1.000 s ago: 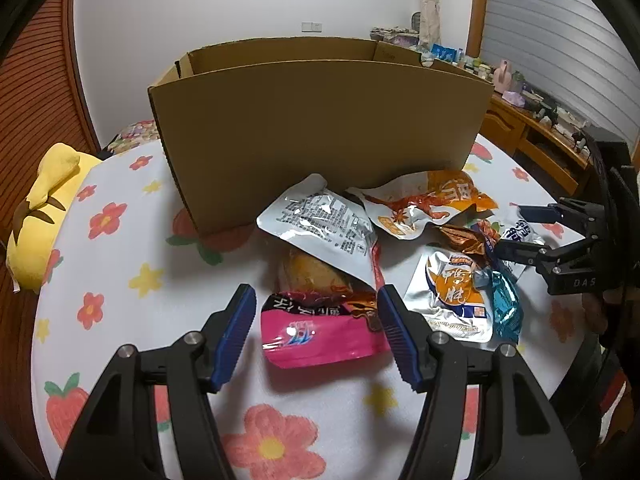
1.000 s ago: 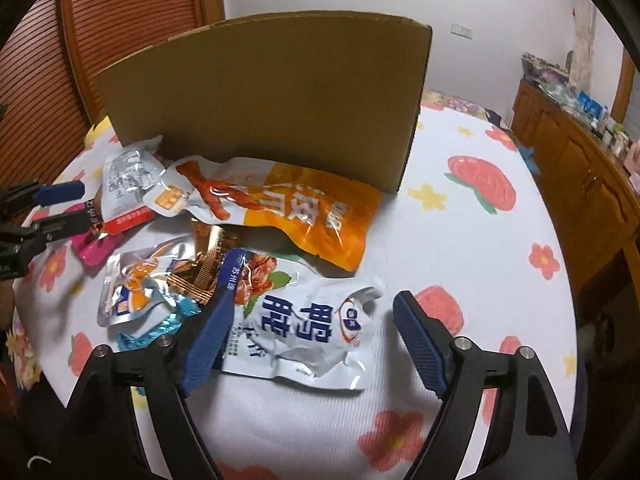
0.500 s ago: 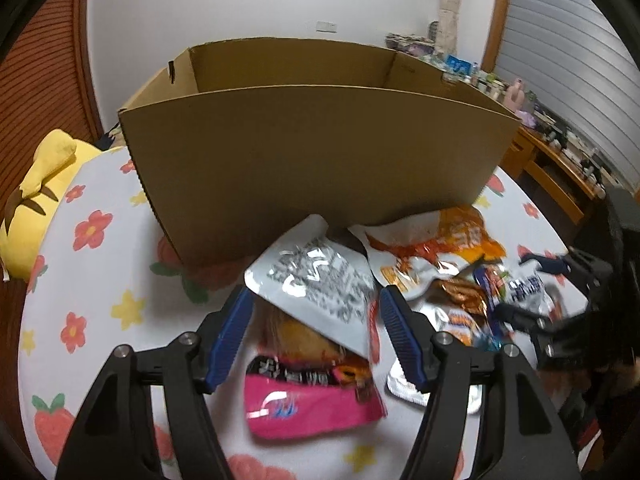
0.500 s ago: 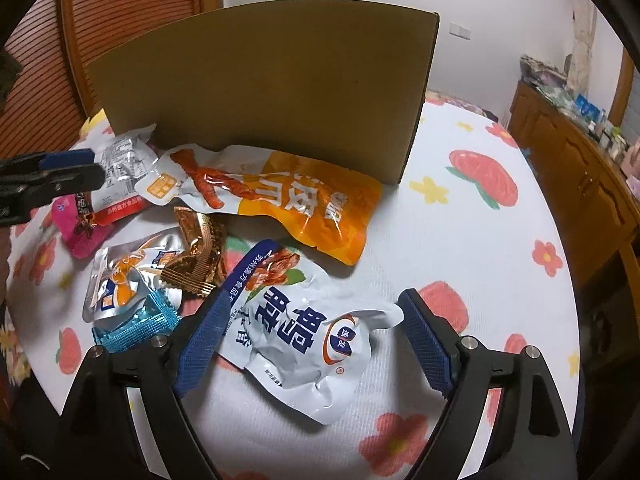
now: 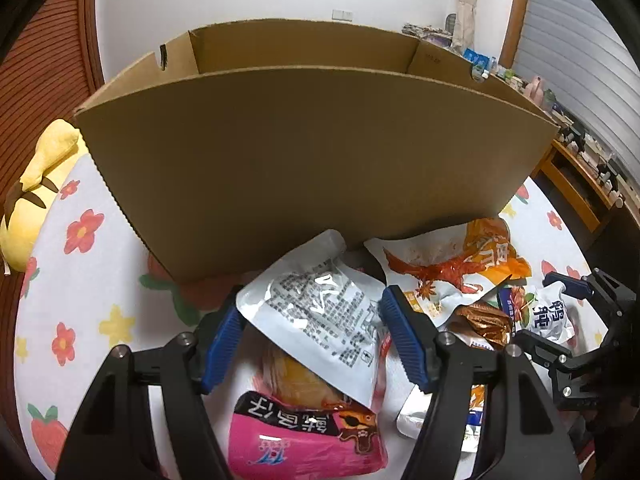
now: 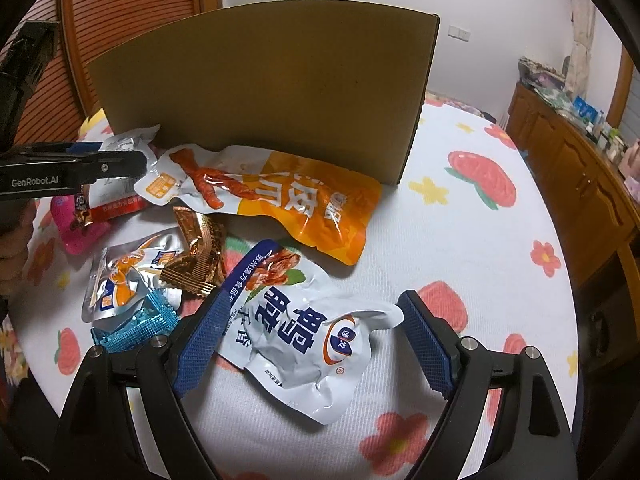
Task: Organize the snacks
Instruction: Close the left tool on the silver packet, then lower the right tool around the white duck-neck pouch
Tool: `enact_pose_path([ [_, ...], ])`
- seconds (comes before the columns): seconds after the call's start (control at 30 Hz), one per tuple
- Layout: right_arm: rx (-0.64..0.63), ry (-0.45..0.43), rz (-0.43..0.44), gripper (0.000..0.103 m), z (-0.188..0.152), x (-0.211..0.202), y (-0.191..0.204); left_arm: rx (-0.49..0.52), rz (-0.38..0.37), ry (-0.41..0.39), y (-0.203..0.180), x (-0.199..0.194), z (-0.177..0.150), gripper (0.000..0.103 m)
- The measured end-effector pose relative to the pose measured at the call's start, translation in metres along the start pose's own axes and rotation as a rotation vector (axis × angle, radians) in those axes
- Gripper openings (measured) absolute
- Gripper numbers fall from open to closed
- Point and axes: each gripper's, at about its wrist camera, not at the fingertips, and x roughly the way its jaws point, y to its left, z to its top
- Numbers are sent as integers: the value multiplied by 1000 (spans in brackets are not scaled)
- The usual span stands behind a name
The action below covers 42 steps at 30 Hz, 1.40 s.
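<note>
Box [image 5: 312, 152]: open-top cardboard, stands at back of flowered tablecloth [image 6: 460, 240]; inside walls seen only from left wrist view, right wrist view gives just outer face + right corner.
Left gripper [image 5: 310, 332]: jaws apart, straddling silver pouch [image 5: 320, 320]; pouch fills most of the gap, pads not seen pressing it. Pouch tilted, top corner touching box foot.
Pink pack [image 5: 304, 436]: under silver pouch, nearest left cam; yellowish snack betw. the two. From right wrist view only a pink edge shows, far left.
Right gripper [image 6: 310, 340]: jaws wide apart, either side of white-blue duck pouch [image 6: 304, 336]; left pad just beside pouch edge, right pad clear of it. Pouch crumpled, lying on cloth.
Orange pouch [image 6: 280, 196]: lies flat just in front of box, betw. the two grippers; full length seen from right wrist view, half hidden from left.
Small packs: copper wrapper [image 6: 198, 256], silver-orange sachet [image 6: 128, 276], teal wrapper [image 6: 134, 328] clustered left of duck pouch; clear in right view, mostly hidden behind gripper finger in left.
Cross-views: left view shows right gripper at far right edge; right view shows left gripper side-on at far left, w/ part of a hand [image 6: 14, 248] behind.
Yellow plush [image 5: 36, 192]: at table's left edge, left view only.
Wooden sideboard [image 6: 568, 152]: cluttered, right of table.
</note>
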Motion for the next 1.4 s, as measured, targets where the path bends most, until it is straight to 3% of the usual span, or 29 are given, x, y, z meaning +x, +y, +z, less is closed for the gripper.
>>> enact_pose_path([
  [0.13,0,0,0,88,0,0,0,24,7,-26,-2,-4,-2,61],
  [0.37,-1,0,-1,88,0,0,0,62,11,-101,-5,-23,-7,46],
  [0.53,1,0,-2,88,0,-1,0,88,-8,-155,-13,-42,-10,25],
  [0.9,3,0,-3,88,1,-1,0,165,-2,-189,-36,-55,-20,19],
  [1.27,3,0,-3,88,1,-1,-1,172,-59,-153,-41,-50,-24,21],
  [1.4,2,0,-4,88,1,-1,0,181,-63,-108,-43,-41,-28,24],
])
